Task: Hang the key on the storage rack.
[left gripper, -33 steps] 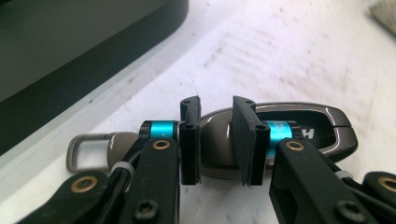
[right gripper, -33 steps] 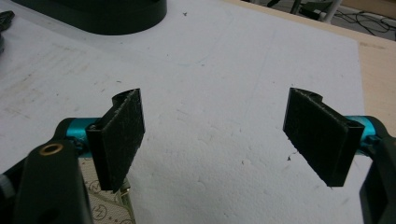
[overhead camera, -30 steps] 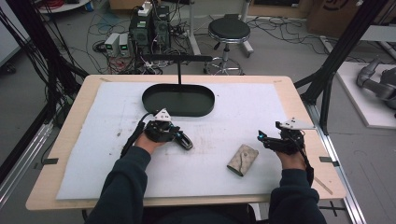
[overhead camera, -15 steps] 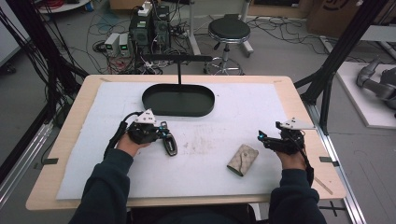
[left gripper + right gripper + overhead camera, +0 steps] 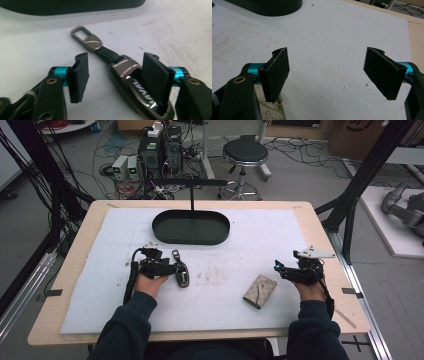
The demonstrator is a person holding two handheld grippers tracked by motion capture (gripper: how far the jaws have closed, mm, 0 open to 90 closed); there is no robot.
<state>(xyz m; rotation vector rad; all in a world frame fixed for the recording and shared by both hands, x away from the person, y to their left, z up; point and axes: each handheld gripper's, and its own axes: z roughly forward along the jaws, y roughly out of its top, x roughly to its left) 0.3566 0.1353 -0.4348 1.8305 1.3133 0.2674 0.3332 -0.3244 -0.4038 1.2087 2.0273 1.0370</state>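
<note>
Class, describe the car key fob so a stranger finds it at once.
Start at the black oval tray at the white mat's far side. Nearer the person, by the left gripper, lies the key fob: dark, glossy, metal-looped, unlike the pale flat pouch rightward.

Left gripper (image 5: 172, 268) has pulled back toward the table's left edge and swung its jaws from down-right to pointing right. Key fob (image 5: 180, 273) came with it, now lying between the spread jaws, its clip end toward the black tray (image 5: 191, 226).

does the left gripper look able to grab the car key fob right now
Probably yes: the left gripper is open with the key fob lying on the white mat partly between its jaws, and nothing sits in the way.
</note>
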